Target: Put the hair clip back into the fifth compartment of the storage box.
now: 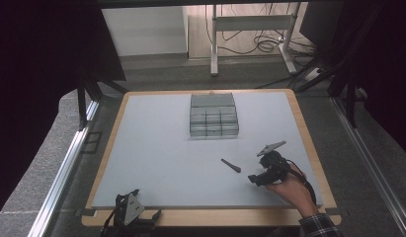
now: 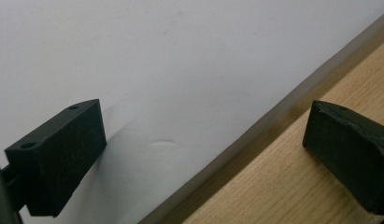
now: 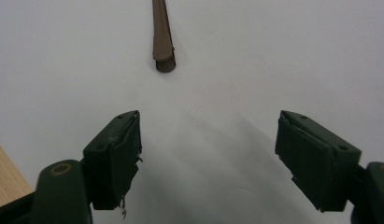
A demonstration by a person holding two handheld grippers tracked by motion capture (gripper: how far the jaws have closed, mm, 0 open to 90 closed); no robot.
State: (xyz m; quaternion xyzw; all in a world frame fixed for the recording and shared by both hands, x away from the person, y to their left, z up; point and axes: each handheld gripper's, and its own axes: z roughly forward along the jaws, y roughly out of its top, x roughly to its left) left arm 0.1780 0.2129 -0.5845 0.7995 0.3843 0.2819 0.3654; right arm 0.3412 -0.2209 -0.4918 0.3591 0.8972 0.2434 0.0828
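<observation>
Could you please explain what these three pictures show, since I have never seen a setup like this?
There is no robot here: a person works at a table with a hand-held two-jaw gripper for each hand. The high view looks down from above the person's side. In it the right hand holds the right gripper, while the left gripper lies at the table's near edge. The other two pictures come from cameras riding on the grippers, looking along their black jaws. On the pale grey mat lie a slim dark stick-like piece, which the right gripper points toward, and farther back a grey tray of small compartments. Both grippers' jaws stand apart with nothing between them, so nothing is held.
</observation>
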